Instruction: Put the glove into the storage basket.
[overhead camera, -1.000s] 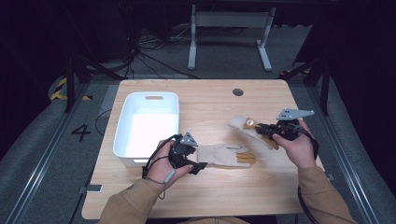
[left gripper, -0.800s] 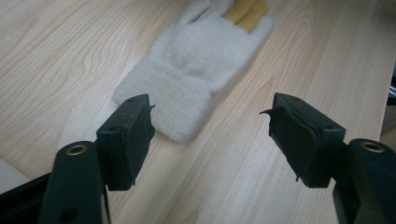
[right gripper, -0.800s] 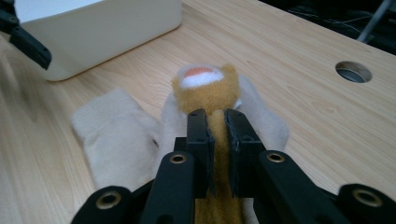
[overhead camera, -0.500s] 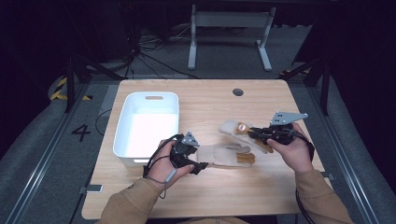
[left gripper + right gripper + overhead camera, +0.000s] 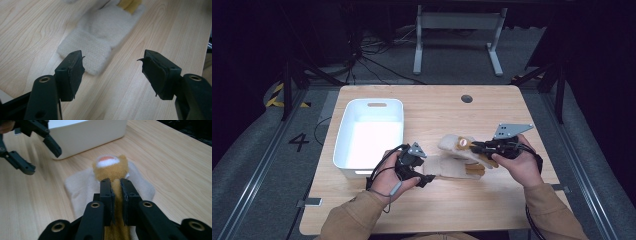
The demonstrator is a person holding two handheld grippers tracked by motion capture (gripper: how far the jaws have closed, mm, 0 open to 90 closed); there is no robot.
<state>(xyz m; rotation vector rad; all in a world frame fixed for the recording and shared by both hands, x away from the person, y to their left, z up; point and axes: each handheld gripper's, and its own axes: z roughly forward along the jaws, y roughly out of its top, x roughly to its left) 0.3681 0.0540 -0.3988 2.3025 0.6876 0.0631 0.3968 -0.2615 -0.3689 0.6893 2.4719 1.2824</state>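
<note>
Since a second ago the right claw (image 5: 116, 195) has swung its pinched brown-and-cream glove (image 5: 111, 173) leftward, folding it toward the cuff beneath the gaping, empty left claw (image 5: 112, 70), which probably must next pin that cuff.

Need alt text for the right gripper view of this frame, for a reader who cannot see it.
The right claw is shut on the tan strip of a cream and tan plush mitten lying on the wooden table. Beyond it stands a white bin, and the left claw hangs open at upper left.
</note>
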